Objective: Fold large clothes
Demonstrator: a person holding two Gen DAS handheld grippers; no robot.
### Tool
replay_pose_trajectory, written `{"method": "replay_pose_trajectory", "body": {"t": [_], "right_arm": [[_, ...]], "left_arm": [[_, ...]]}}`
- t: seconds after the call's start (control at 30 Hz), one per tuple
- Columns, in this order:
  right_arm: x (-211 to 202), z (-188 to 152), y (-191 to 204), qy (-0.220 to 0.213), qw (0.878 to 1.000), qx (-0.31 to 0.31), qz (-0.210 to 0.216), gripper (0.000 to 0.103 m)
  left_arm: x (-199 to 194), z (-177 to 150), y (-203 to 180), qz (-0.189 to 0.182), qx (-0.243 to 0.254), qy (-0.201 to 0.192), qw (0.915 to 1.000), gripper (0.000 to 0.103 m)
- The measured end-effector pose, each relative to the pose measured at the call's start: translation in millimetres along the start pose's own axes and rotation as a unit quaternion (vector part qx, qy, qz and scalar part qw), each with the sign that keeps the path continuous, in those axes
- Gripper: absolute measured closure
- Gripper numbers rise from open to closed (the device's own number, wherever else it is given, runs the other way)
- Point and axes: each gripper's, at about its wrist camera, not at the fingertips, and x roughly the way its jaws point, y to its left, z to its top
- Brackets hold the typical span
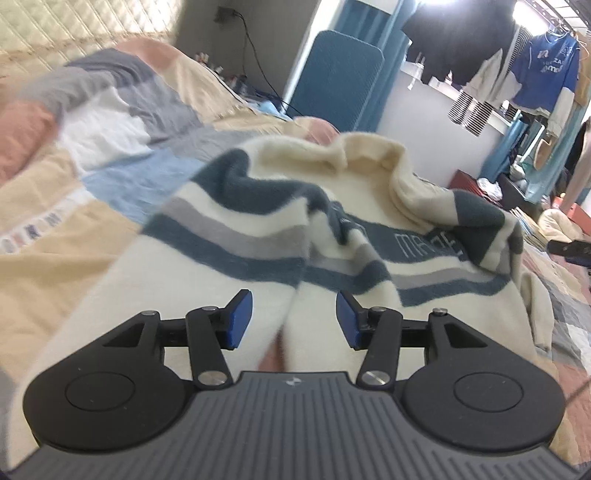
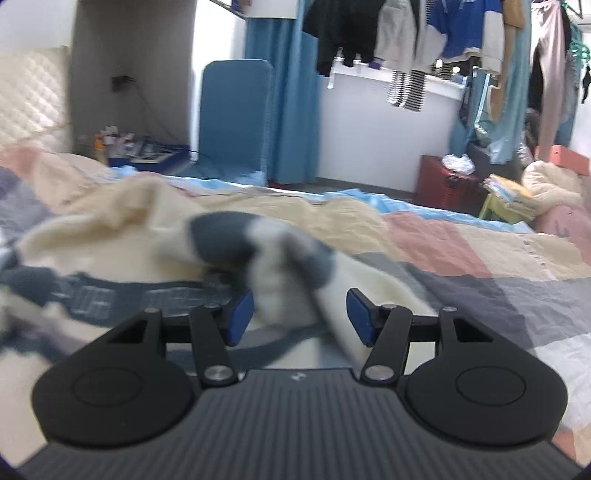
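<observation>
Open left hand-held gripper (image 1: 294, 319) over striped sweater (image 1: 280, 229)

This is a lived-in bedroom in a home. A bed (image 1: 55, 206) with a patchwork quilt (image 2: 480, 243) and a padded headboard (image 1: 74, 33) fills the foreground, and washing (image 2: 406, 40) hangs on a line beside blue curtains (image 2: 288, 92). A red box (image 2: 447, 184), a stack of papers (image 2: 509, 194) and small clutter (image 2: 129, 146) by the wall give it an everyday household look.

Sweater (image 2: 280, 258) folds seemingly between jaws
</observation>
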Motion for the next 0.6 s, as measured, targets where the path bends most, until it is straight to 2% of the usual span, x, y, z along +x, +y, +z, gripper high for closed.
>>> {"method": "replay_pose_trajectory", "body": {"t": [0.17,0.3,0.43,0.6], "right_arm": [[-48,7,35,0.015,0.997,0.019,0.071,0.045],[-72,-5,60,0.048,0.991,0.022,0.122,0.045],[-86,-26,78,0.056,0.988,0.028,0.139,0.045],[-77,-50,89,0.085,0.982,0.028,0.166,0.045]], "left_arm": [[-23,-3,12,0.031,-0.007,-0.006,0.9995,0.043],[-28,-7,28,0.056,-0.026,0.0,0.9981,0.041],[-27,-6,44,0.075,-0.058,0.006,0.9955,0.041],[-22,2,64,0.101,-0.076,0.002,0.9919,0.041]]}}
